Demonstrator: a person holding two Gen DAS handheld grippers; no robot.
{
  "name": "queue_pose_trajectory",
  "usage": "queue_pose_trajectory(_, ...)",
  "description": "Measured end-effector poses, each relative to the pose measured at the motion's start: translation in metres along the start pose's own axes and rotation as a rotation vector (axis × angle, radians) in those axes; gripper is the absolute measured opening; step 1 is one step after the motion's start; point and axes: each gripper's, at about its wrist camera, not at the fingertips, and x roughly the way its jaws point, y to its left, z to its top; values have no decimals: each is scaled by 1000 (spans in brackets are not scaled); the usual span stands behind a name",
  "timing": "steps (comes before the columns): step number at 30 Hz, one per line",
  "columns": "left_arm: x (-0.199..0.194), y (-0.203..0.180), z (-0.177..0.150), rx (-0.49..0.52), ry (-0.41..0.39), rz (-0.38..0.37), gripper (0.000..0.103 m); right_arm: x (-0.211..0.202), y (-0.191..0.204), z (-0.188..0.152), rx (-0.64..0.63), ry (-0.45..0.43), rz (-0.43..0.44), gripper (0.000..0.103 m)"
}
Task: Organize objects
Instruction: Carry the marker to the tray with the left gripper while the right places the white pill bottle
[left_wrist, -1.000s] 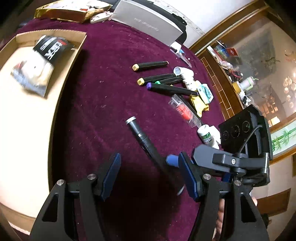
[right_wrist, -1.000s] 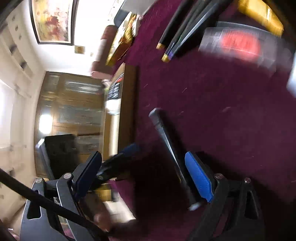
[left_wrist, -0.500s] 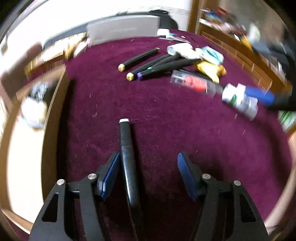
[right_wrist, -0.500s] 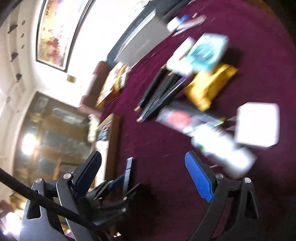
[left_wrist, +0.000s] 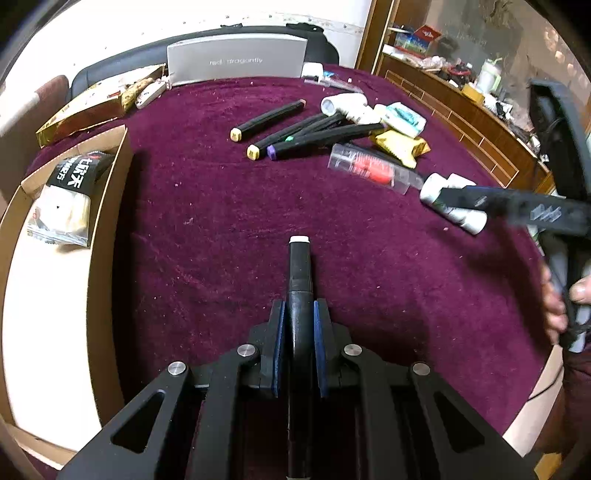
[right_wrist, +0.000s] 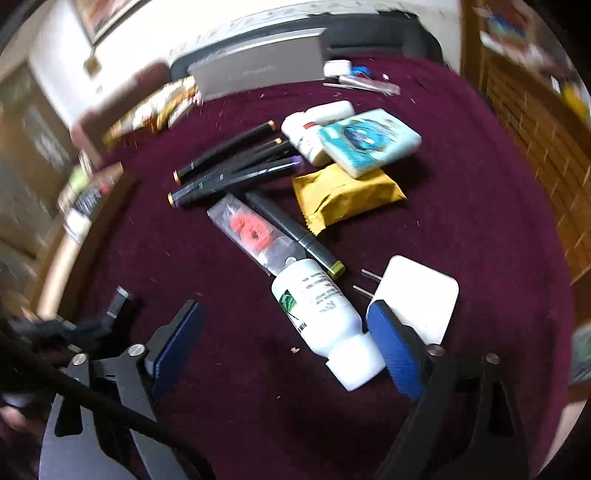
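My left gripper (left_wrist: 298, 325) is pinching the black marker (left_wrist: 300, 273) near the table's front edge, so I judge the next move is carrying it to the tray (left_wrist: 107, 229) at the left edge. My right gripper (right_wrist: 284, 347) hangs spread over the white bottle (right_wrist: 325, 321); the other markers (left_wrist: 295, 129) and yellow packet (right_wrist: 343, 195) crowd the far right.

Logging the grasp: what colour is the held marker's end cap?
White end cap on black marker; left wrist view.
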Motion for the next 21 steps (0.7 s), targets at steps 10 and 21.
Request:
queue_pose_trajectory(10, -39, 9, -2, -22, -115, -65, 12, 22, 8, -8, -22, 59, -137, 32)
queue_pose_trajectory(21, -118, 69, -18, -112, -373, -162, 12, -36, 47, 5, 80, -32, 96, 32)
